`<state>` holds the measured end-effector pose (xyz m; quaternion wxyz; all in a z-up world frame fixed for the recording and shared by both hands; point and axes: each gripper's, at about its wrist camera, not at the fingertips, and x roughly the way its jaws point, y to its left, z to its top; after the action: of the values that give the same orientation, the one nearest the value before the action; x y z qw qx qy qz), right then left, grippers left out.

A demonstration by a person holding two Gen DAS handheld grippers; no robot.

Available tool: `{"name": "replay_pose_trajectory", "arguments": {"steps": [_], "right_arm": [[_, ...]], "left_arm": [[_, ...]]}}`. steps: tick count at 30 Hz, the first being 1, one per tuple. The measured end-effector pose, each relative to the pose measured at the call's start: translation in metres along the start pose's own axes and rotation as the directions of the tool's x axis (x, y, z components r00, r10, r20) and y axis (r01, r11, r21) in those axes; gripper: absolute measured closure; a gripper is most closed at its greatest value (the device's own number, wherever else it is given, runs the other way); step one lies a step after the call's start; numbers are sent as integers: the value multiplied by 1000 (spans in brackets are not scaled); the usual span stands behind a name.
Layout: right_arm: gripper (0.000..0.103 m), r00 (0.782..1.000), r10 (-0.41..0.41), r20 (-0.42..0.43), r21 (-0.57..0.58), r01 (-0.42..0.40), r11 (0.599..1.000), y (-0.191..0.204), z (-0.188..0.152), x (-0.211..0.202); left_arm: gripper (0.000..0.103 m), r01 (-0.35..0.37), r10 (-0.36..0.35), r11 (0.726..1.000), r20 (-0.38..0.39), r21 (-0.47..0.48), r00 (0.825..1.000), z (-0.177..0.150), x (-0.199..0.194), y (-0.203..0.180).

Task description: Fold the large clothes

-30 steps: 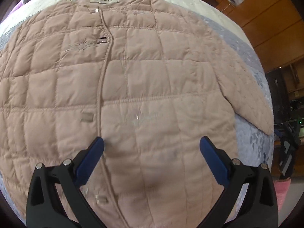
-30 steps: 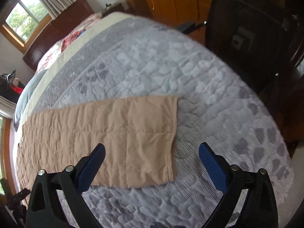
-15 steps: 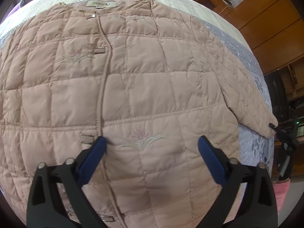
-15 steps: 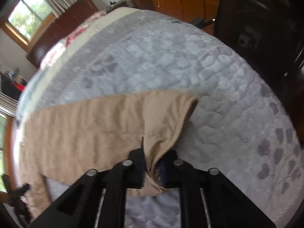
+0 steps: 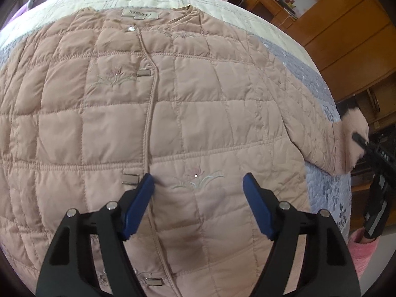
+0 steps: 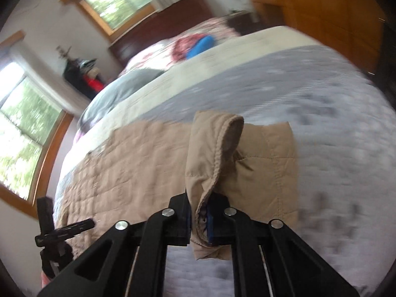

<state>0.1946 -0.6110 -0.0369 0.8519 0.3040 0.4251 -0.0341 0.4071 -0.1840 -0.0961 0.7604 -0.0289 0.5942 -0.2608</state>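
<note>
Right claw [image 6: 199,219] pinches the sleeve cuff [image 6: 215,163], raised off the bed [image 6: 321,86]. Left claw [image 5: 198,193] hovers wide apart above the jacket [image 5: 210,104], which lies flat and unfolded. Folding has barely begun, both sleeves and body remaining.

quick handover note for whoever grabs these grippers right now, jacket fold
Left gripper: open, hovering over the jacket front near the lower embroidery, touching nothing.
Right gripper: shut on the sleeve cuff, lifted off the grey quilt.
Jacket lies flat, front up, on the bed.
Done: sleeve gripped. Left: likely lay the sleeve across the body, then fold the rest.
</note>
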Motion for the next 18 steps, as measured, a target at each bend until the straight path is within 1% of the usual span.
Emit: {"name": "replay_pose_trajectory", "arguments": {"steps": [3,6,8,9,10,11,12,14,15,17,18], "right_arm": [[94,999,29,-42,-58,-31,998,40,0,30],[94,996,29,-82,-88,-36,995,64,-3,57],[93,994,19,-103,-101,-30,994,73,-6,74],[93,992,30,-124,-98,-42,994,76,-8,82],[88,989,44,-143,-96,-58,994,79,-10,89],[80,985,57,-165,-94,-73,993,81,-11,95],[76,983,64,-174,-92,-82,992,80,-12,97],[60,978,105,-179,-103,-125,987,86,-16,95],[59,976,133,-173,-106,-152,983,87,-17,90],[53,965,216,-148,-108,-233,966,84,-18,71],[53,966,223,-129,-106,-238,966,82,-17,64]], "left_arm": [[25,-34,33,999,35,21,999,0,-6,-2],[23,-23,22,999,53,26,998,1,-12,-1],[22,-25,23,999,62,22,998,2,-14,0],[21,-26,25,999,66,21,998,3,-14,1],[21,-23,22,1000,66,20,998,4,-13,1],[20,-19,18,1000,65,19,998,3,-13,1],[20,-12,11,1000,64,15,998,4,-12,1],[20,11,-12,1000,61,9,998,5,-11,0],[20,26,-27,1000,59,9,998,5,-9,-2],[19,62,-63,998,55,13,997,3,-8,-9],[19,84,-85,996,51,14,995,4,-7,-15]]}}
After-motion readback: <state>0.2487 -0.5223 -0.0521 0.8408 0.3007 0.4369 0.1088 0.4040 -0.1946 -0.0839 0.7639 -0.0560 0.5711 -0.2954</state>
